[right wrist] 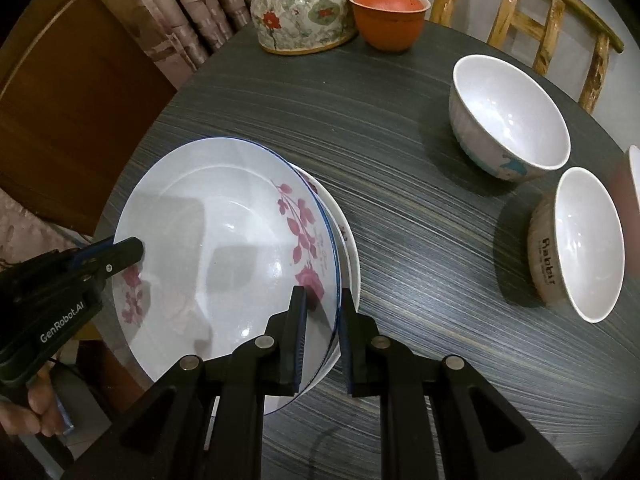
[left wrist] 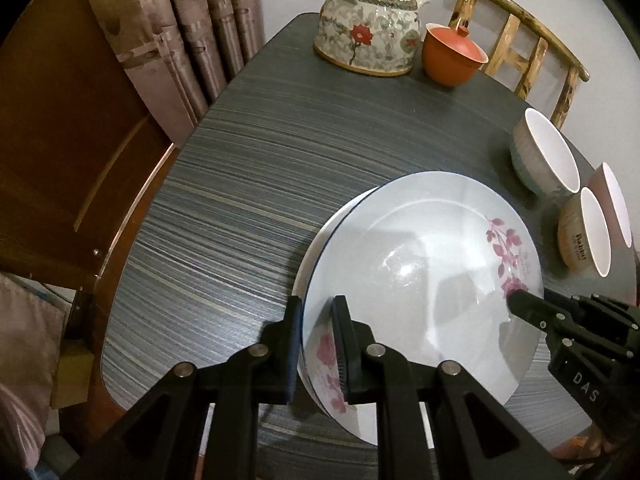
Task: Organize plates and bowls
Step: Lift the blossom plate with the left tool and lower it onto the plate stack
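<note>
Dark striped table (right wrist: pixel 400 184): left tongs (left wrist: pixel 316 344) clamp one rim of the flowered plate (right wrist: pixel 224 240), right tongs (right wrist: pixel 323 336) clamp the opposite rim, holding it just above a second plate (right wrist: pixel 347 240); bowls (right wrist: pixel 516 120) sit farther right.

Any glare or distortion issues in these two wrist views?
Left wrist: specular glare on the top plate, fisheye bends the table edge, corners vignetted black. Right wrist: smaller highlights on the plate, bowls cast hard shadows, focus sharp.
</note>
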